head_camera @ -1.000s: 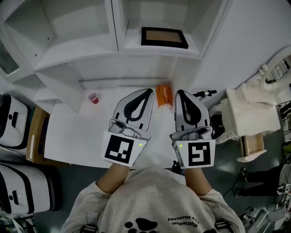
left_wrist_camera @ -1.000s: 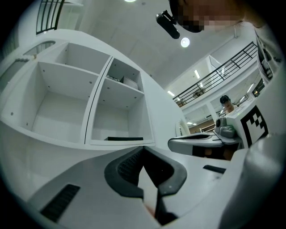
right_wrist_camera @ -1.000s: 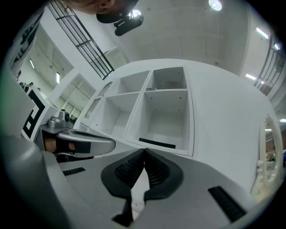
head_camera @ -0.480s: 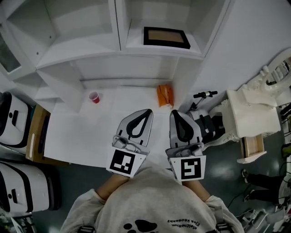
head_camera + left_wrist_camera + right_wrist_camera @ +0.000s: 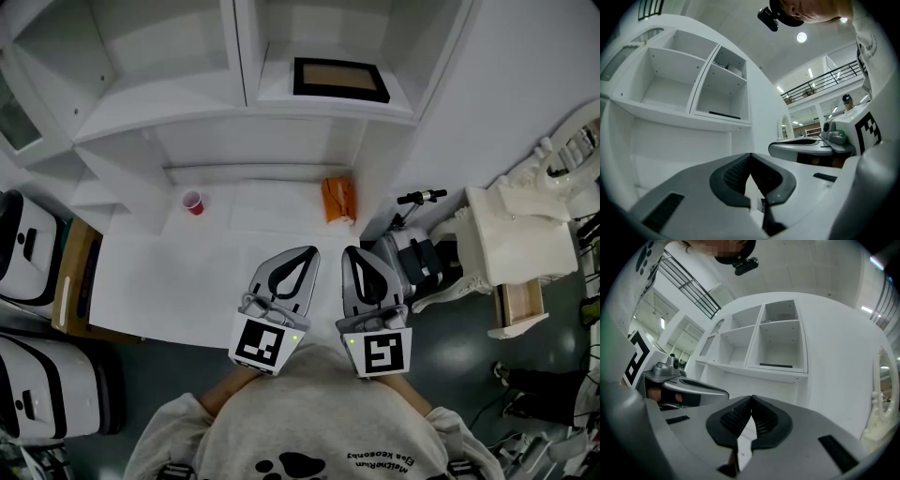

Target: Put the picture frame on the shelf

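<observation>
Left gripper (image 5: pixel 310 251) was held over the desk (image 5: pixel 159 272), jaws clenched tip to tip, nothing gripped. Right gripper (image 5: pixel 350 251) was held just beside it, jaws likewise pressed together, empty. Picture frame (image 5: pixel 339 80) was seen lying flat in the right compartment of the shelf (image 5: pixel 187 122), well apart from both.

The table (image 5: pixel 150 281) is white. Right of it stand a white wall (image 5: pixel 506 84) and a white cabinet (image 5: pixel 520 234) on grey floor (image 5: pixel 459 366).
</observation>
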The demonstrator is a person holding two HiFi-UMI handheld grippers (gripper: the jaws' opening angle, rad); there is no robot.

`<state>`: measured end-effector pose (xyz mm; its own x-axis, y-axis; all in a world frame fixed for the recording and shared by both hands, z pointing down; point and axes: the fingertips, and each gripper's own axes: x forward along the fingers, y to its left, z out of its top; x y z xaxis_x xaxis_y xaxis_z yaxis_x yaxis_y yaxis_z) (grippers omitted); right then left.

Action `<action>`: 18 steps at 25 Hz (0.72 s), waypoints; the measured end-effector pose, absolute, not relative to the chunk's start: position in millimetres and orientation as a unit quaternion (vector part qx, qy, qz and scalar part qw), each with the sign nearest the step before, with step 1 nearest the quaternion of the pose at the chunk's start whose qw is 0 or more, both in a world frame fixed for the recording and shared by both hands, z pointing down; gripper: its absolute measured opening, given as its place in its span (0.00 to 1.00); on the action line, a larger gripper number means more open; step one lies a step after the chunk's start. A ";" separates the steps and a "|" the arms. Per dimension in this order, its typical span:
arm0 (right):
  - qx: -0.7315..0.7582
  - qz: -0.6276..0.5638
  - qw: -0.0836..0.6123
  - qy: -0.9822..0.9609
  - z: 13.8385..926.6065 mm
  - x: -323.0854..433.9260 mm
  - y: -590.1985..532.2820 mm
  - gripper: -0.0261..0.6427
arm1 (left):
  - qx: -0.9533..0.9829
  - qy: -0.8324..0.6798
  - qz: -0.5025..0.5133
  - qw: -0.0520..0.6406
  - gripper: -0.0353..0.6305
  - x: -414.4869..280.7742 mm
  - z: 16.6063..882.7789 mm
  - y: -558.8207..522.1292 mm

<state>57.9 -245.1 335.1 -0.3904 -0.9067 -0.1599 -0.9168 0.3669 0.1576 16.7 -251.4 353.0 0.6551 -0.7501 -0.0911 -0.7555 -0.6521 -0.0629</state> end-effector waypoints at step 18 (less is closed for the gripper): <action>-0.529 0.122 0.023 0.840 338.8 53.2 -249.5 0.09 | -0.902 0.425 0.054 0.052 0.08 17.5 348.6 -254.1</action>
